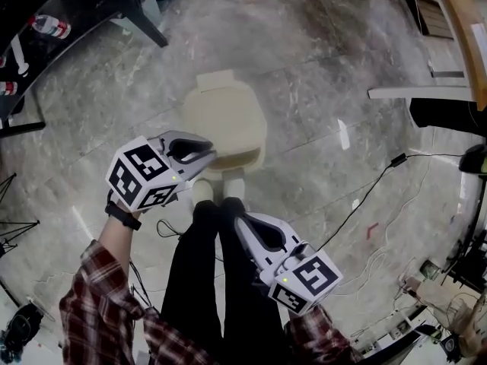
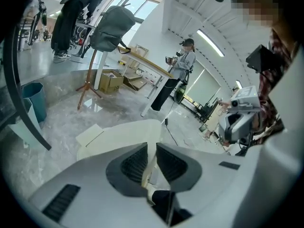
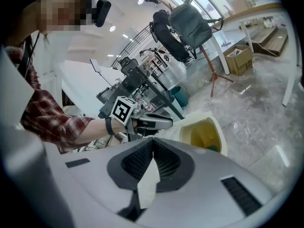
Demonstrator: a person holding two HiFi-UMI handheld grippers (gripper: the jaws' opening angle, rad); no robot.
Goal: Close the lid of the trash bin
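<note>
- Right gripper (image 1: pixel 245 226) lay lowest in the head view, in front of the person's black trousers (image 1: pixel 202 280). Its jaws were pressed together with nothing between them. It pointed toward the bin without touching it, and appeared parked clear of the lid's path.
- In the right gripper view, the right gripper (image 3: pixel 153 144) faced the trash bin (image 3: pixel 217 127). The yellow interior was exposed, so the bin was not yet closed.
- Just beyond, the left gripper (image 1: pixel 209 154) reached the near edge of the cream lid (image 1: pixel 224 112). In the left gripper view, its jaws (image 2: pixel 151 148) stood at a narrow gap, pinched on that thin edge. The grip was probably taken at the free edge, farthest from the hinge, for best control of the swing.
- Trash bin (image 1: pixel 245 160) stood on the marbled floor (image 1: pixel 319 90), directly ahead of the person's feet. The lid (image 2: pixel 118 134) hung partly raised over the opening, hinged on the far side.
- Judged step: lowering the lid onto the rim. The grip needed to hold until the lid seated.
- Farther right, a black cable (image 1: pixel 365 196) crossed the floor, well apart from the bin.
</note>
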